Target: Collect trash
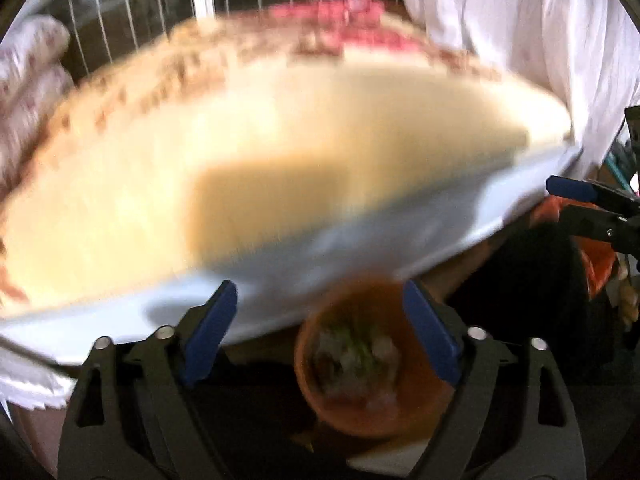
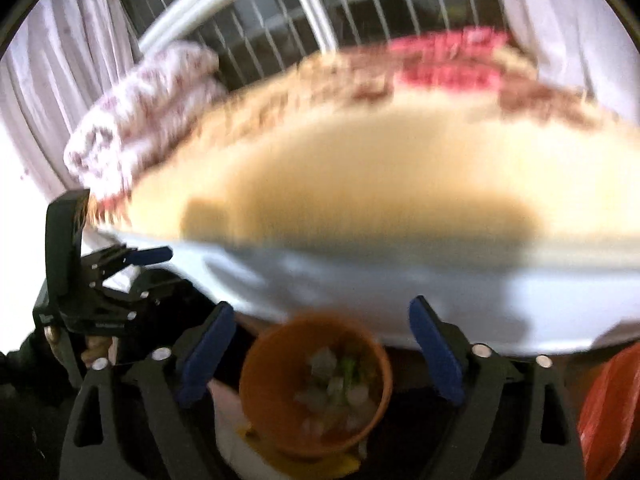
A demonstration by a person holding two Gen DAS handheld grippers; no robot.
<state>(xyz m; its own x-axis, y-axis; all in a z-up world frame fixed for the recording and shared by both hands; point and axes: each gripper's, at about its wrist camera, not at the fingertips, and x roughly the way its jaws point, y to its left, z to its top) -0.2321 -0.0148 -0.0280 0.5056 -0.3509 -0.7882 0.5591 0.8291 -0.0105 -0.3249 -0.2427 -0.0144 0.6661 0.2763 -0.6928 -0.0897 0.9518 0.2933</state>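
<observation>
Both tools, left [image 1: 320,320] and right [image 2: 322,340], spread wide and empty over an orange bowl [image 2: 316,384] of scraps.

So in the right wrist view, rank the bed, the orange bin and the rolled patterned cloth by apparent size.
1. Bed, by far the largest, spanning most of the frame.
2 and 3. Orange bin and rolled patterned cloth look alike in size; the bin sits much nearer the camera, so no ranking.
</observation>
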